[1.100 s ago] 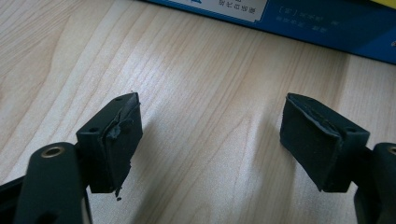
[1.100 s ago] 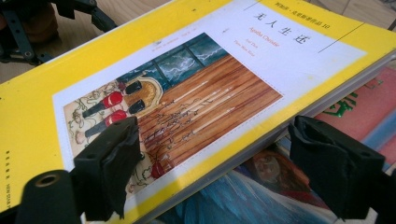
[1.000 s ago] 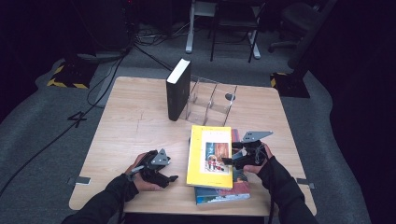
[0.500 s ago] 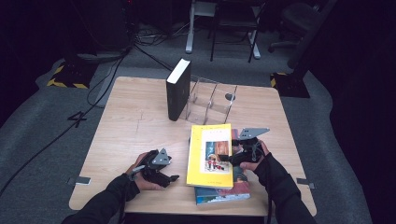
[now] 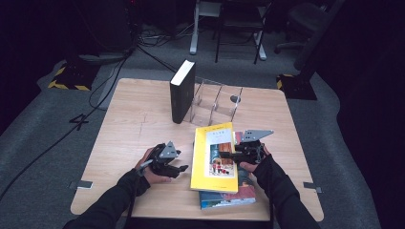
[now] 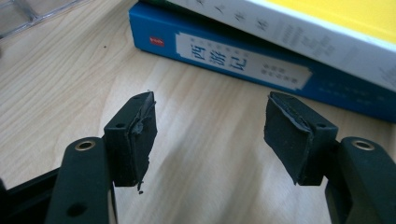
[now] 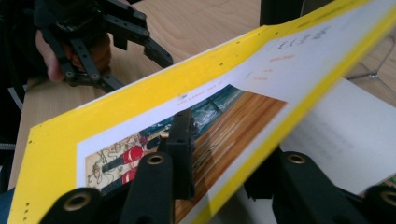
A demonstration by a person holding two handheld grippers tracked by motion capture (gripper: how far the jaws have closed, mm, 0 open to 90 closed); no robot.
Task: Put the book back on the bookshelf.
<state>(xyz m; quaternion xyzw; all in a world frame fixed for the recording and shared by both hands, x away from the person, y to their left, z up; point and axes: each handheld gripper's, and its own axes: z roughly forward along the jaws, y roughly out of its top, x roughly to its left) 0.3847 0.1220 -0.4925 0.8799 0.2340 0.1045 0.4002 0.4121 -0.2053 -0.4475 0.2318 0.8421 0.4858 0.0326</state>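
A yellow picture book lies on top of a blue book at the front middle of the wooden table. My right gripper is shut on the yellow book's right edge. In the right gripper view one jaw lies on the yellow book's cover and the other sits under it, at the right gripper. The cover is tilted up on that side. My left gripper rests on the table left of the books, open and holding nothing. The left gripper faces the blue book's spine.
A thick black book stands upright at the back middle, against a clear acrylic rack with dividers. Bare table lies left of the black book and behind my left hand. The front table edge is just below the books.
My right gripper has slid a little leftward onto the yellow book's right edge. The left gripper has stayed where it was.
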